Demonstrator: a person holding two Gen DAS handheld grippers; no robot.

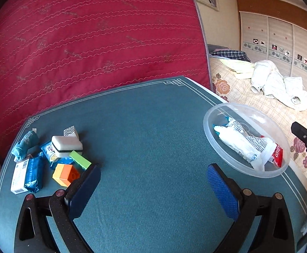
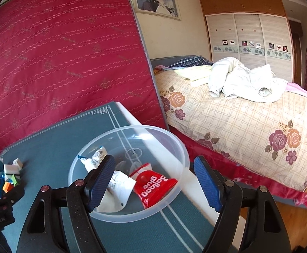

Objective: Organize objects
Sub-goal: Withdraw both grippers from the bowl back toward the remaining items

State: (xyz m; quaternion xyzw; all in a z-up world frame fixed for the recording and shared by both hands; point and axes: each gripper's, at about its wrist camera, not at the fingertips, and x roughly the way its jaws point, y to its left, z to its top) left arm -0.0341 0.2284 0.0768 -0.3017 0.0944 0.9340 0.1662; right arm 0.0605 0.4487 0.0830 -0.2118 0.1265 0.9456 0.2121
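A clear plastic bowl (image 1: 216,113) stands at the right edge of the green table mat (image 1: 149,139). It holds a white packet (image 1: 235,141) and a red balloon glue packet (image 1: 277,155). A pile lies at the mat's left: an orange block (image 1: 66,174), a green block (image 1: 80,160), a white sponge (image 1: 66,144), blue packets (image 1: 34,174), a white box (image 1: 18,177), a teal roll (image 1: 26,143). My left gripper (image 1: 153,181) is open and empty above the mat. My right gripper (image 2: 153,181) is open over the bowl (image 2: 174,143), above the glue packet (image 2: 153,185).
A red mattress (image 1: 90,38) stands upright behind the table. A bed with a floral quilt (image 2: 248,122) and white clothes (image 2: 244,82) lies to the right, wardrobe (image 2: 250,42) behind. The left gripper's body (image 2: 3,198) shows at the right wrist view's left edge.
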